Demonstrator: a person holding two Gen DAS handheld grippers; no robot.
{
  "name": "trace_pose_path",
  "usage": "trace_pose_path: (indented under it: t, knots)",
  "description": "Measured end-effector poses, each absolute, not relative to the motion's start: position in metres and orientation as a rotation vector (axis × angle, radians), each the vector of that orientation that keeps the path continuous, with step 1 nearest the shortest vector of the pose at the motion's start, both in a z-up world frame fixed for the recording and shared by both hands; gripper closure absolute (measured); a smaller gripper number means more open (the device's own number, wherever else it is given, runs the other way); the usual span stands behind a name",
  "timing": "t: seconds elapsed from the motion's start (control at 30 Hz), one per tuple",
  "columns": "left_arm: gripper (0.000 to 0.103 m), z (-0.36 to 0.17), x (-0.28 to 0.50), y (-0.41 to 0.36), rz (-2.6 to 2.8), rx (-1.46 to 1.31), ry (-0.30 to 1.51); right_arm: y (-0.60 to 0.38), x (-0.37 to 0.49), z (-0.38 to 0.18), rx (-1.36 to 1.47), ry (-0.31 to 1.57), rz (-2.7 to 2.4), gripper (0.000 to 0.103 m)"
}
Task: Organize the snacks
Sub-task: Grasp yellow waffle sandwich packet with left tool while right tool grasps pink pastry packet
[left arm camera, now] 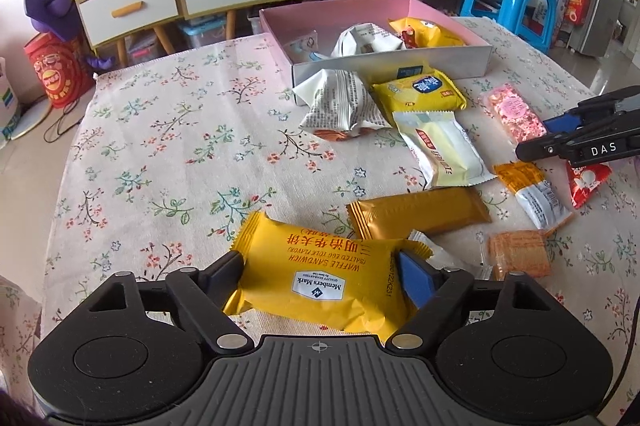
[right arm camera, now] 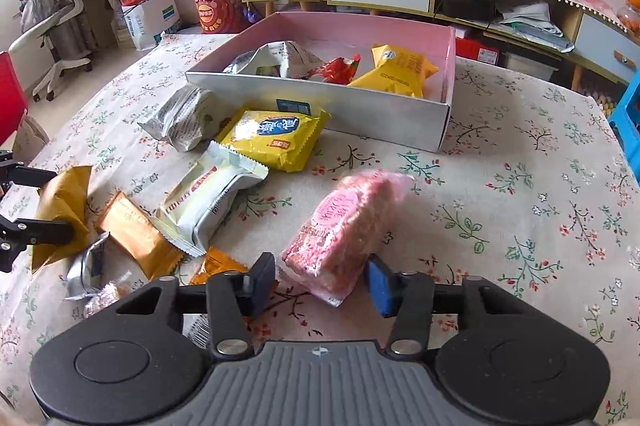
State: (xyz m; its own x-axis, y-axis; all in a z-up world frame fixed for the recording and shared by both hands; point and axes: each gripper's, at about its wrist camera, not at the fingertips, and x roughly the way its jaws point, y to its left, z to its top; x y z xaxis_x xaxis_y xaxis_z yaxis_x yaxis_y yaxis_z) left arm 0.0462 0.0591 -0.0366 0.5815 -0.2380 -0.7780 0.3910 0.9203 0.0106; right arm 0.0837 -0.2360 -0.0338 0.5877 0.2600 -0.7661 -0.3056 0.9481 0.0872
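On the near left of the counter [left arm camera: 160, 154], which carried a flowered cloth, the left gripper [left arm camera: 324, 272] had its jaws clamped on a yellow waffle sandwich pack [left arm camera: 320, 282], 1 finger pressing on each short side. Just behind this pack a golden-brown wrapper [left arm camera: 418, 212] lay flat on the cloth, and a small orange cracker pack [left arm camera: 518, 254] lay to its right.

Farther away, toward the middle, a white crumpled packet [left arm camera: 340, 100] rested against the near wall of the pink box [left arm camera: 392, 66]. A yellow biscuit pack [left arm camera: 420, 92] lay beside it, also near the box wall, and a cream-white pack [left arm camera: 444, 146] lay just in front of the biscuit pack. Inside the box there were already a white packet, a small red sweet and a yellow pack [right arm camera: 400, 70].

On the right side, the right gripper [right arm camera: 322, 280] stood with its jaws apart around the near end of a pink snack bar [right arm camera: 340, 226]. The bar lay on the cloth between the 2 fingers. I could not tell if the pads touched it. In the left wrist view, an orange-and-white sachet [left arm camera: 534, 192] and a red wrapper [left arm camera: 586, 182] lay near this gripper.
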Motion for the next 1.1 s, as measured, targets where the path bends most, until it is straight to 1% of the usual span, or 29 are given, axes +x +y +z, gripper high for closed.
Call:
trace_pose_path:
  t: [0.23, 0.3, 0.4, 0.47, 0.53, 0.6, 0.63, 0.67, 0.7, 0.73, 0.97, 1.0, 1.07, 1.1]
  knots:
    - [0.027, -0.032, 0.046, 0.057, -0.365, 0.197, 0.852, -0.238, 0.086, -0.029, -0.01, 0.877, 0.342, 0.082]
    - [0.028, -0.031, 0.046, 0.058, -0.361, 0.191, 0.848, -0.238, 0.086, -0.027, 0.005, 0.874, 0.348, 0.088]
    - [0.031, -0.029, 0.047, 0.059, -0.354, 0.184, 0.843, -0.236, 0.085, -0.024, 0.002, 0.873, 0.359, 0.091]
    - [0.032, -0.028, 0.048, 0.06, -0.351, 0.179, 0.841, -0.235, 0.085, -0.024, 0.001, 0.877, 0.362, 0.091]
    - [0.032, -0.027, 0.048, 0.061, -0.35, 0.174, 0.839, -0.235, 0.086, -0.025, 0.008, 0.887, 0.371, 0.089]
    - [0.033, -0.027, 0.049, 0.061, -0.349, 0.171, 0.838, -0.236, 0.088, -0.026, 0.03, 0.905, 0.369, 0.081]
    - [0.033, -0.027, 0.05, 0.061, -0.348, 0.17, 0.838, -0.235, 0.088, -0.027, 0.04, 0.913, 0.368, 0.076]
    - [0.033, -0.027, 0.05, 0.06, -0.346, 0.169, 0.838, -0.235, 0.089, -0.028, 0.049, 0.919, 0.366, 0.065]
    - [0.033, -0.027, 0.051, 0.06, -0.344, 0.167, 0.839, -0.235, 0.09, -0.028, 0.056, 0.921, 0.363, 0.057]
    - [0.033, -0.027, 0.052, 0.06, -0.343, 0.166, 0.84, -0.234, 0.092, -0.029, 0.059, 0.922, 0.359, 0.055]
    - [0.03, -0.021, 0.055, 0.064, -0.356, 0.108, 0.86, -0.232, 0.105, -0.029, 0.096, 0.928, 0.313, 0.054]
    - [0.027, -0.019, 0.055, 0.065, -0.346, 0.094, 0.863, -0.232, 0.107, -0.03, 0.102, 0.93, 0.305, 0.054]
    - [0.012, -0.015, 0.056, 0.067, -0.31, 0.068, 0.868, -0.233, 0.11, -0.032, 0.115, 0.935, 0.294, 0.054]
    - [0.011, -0.014, 0.057, 0.069, -0.287, 0.05, 0.876, -0.233, 0.112, -0.032, 0.121, 0.939, 0.288, 0.054]
